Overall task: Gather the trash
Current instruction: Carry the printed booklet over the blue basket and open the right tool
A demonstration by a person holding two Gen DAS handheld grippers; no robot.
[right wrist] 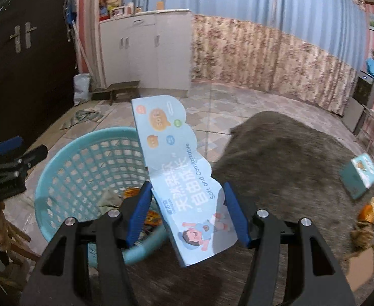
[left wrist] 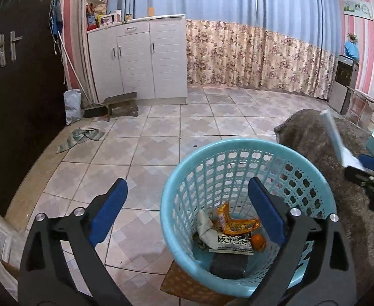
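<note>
left gripper (left wrist: 187, 216): jaws spread wide, nothing in them, over the basket (left wrist: 179, 178)
right gripper (right wrist: 187, 214): pinching a blue card (right wrist: 176, 168); beside the basket's rim
basket: wrappers (left wrist: 237, 223) already inside

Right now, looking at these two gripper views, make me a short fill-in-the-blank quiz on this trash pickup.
1. The left gripper is open and holds ____.
2. The right gripper is shut on a light blue ____ printed "Soft and Comfortable".
3. The basket with holes in its wall is coloured ____.
4. The small box lies on the grey ____.

Missing words: nothing; cardboard package; light blue; rug
</note>
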